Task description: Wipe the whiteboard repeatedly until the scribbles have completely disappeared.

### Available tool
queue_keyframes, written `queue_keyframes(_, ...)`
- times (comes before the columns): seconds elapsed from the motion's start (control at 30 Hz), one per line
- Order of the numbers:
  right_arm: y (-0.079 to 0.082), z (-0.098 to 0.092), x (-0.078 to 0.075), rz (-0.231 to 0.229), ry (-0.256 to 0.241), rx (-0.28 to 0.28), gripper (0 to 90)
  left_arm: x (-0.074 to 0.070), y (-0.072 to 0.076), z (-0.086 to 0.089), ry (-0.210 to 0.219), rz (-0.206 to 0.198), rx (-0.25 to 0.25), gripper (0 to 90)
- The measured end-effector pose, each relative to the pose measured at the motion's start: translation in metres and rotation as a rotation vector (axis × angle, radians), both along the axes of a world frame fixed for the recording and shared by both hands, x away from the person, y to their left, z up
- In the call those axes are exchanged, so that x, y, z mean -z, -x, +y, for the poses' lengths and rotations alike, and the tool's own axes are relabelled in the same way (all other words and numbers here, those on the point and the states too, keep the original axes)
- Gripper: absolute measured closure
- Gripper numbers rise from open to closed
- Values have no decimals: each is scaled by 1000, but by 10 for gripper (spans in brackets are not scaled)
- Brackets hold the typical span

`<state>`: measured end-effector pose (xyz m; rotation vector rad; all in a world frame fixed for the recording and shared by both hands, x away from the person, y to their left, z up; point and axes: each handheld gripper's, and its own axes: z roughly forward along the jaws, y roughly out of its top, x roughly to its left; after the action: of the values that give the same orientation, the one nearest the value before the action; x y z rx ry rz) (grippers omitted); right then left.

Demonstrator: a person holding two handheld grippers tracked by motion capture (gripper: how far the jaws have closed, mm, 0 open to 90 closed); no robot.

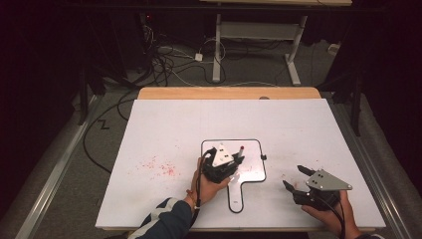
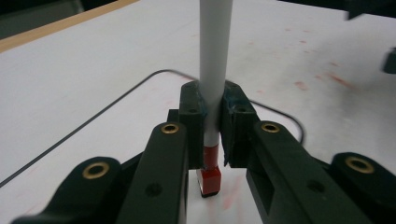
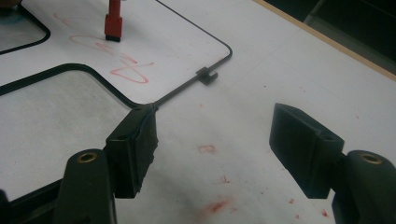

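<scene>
White table (image 1: 164, 124) with red smears (image 1: 161, 168), dark room, floor cables (image 1: 169, 64)

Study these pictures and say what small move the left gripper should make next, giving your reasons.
Probably draw the next stroke beside the red marks. The left gripper is shut on the marker, whose red tip sits at the small whiteboard, and the writing looks unfinished. The right gripper is open beside the board.
</scene>
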<state>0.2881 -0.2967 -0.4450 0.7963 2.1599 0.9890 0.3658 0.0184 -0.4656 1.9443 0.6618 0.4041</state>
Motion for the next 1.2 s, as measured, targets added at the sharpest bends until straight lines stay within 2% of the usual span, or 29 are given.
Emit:
queue_keyframes(0.1,-1,1,1,2,-1,4,326,1,0,5,33,30,-10,790)
queue_keyframes(0.17,-1,3,1,6,6,-8,326,2,5,-2,39,26,18,790)
queue_keyframes(0.27,-1,4,1,7,3,-9,326,2,15,-16,15,-3,62,790)
queue_keyframes(0.3,-1,4,1,7,3,-12,326,2,18,-19,17,-1,75,790)
queue_keyframes(0.37,-2,4,2,12,6,-14,325,2,21,-23,-1,-24,78,790)
queue_keyframes(0.4,-2,4,2,12,6,-14,325,1,20,-23,-6,-26,75,790)
queue_keyframes(0.47,-2,4,2,13,7,-15,326,3,15,-23,32,-1,62,790)
queue_keyframes(0.57,-3,4,2,16,4,-15,325,4,11,-33,39,9,62,790)
queue_keyframes(0.73,-2,6,1,10,10,-21,324,3,17,-62,38,21,159,790)
queue_keyframes(0.8,-2,5,1,10,5,-27,324,2,20,-67,19,5,170,789)
queue_keyframes(0.9,-1,4,1,16,2,-29,324,2,16,-62,47,42,172,789)
queue_keyframes(0.97,-1,4,0,17,-13,-35,327,2,14,-59,55,47,172,789)
queue_keyframes(1.03,-4,7,-4,27,-57,-46,352,2,14,-57,43,39,173,789)
queue_keyframes(1.1,-5,10,-6,22,-67,-49,360,1,14,-55,31,36,178,789)
queue_keyframes(1.13,-7,11,-7,21,-70,-47,364,1,14,-52,16,22,178,789)
queue_keyframes(1.2,-9,18,-10,9,-76,-60,367,1,13,-45,21,29,186,789)
